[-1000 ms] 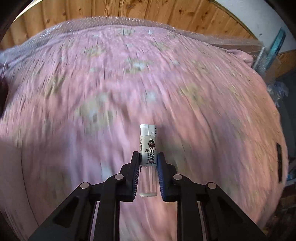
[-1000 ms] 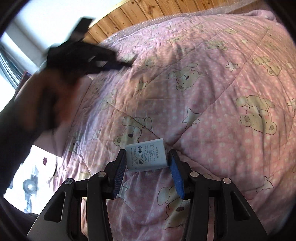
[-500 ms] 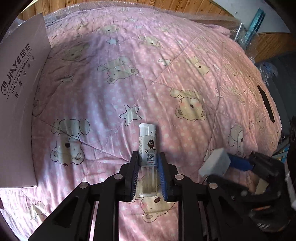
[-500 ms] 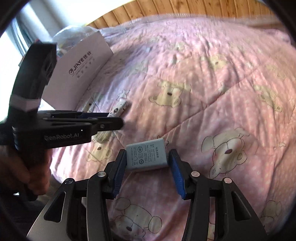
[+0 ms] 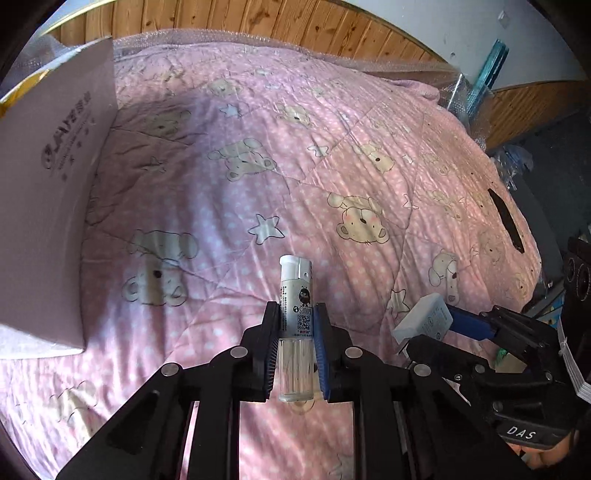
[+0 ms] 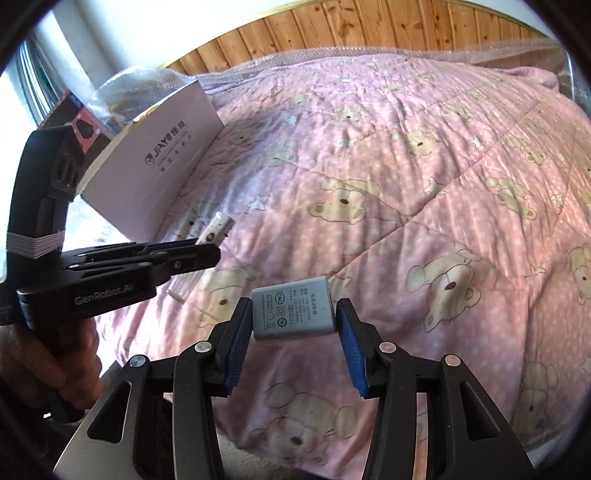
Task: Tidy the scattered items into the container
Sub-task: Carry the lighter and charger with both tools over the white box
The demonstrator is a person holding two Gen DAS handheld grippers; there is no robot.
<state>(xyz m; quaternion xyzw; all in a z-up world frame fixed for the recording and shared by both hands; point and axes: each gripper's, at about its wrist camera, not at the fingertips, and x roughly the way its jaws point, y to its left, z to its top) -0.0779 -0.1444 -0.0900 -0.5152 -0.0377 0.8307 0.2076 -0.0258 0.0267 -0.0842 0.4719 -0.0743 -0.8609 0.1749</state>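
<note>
My left gripper [image 5: 295, 332] is shut on a clear lighter [image 5: 296, 291] with a white cap, held upright above the pink bear quilt [image 5: 332, 166]. My right gripper [image 6: 293, 321] is shut on a grey power adapter [image 6: 293, 314], label side up. In the left wrist view the adapter [image 5: 424, 319] and right gripper show at lower right. The right wrist view has the left gripper [image 6: 199, 254] at the left, the lighter [image 6: 218, 229] poking past it. The white cardboard box [image 5: 48, 206] stands at the far left, also seen as the box [image 6: 155, 162] beyond the left gripper.
A wooden headboard [image 5: 258, 22] runs behind the bed. A dark flat object [image 5: 504, 218] lies on the quilt's right side. Bubble wrap and clutter [image 6: 125, 92] sit behind the box. A hand [image 6: 55, 369] holds the left gripper's handle.
The left gripper swung from a blurred view of the quilt toward the box, which came into view at the left. The right gripper turned leftward too. Both grips are unchanged.
</note>
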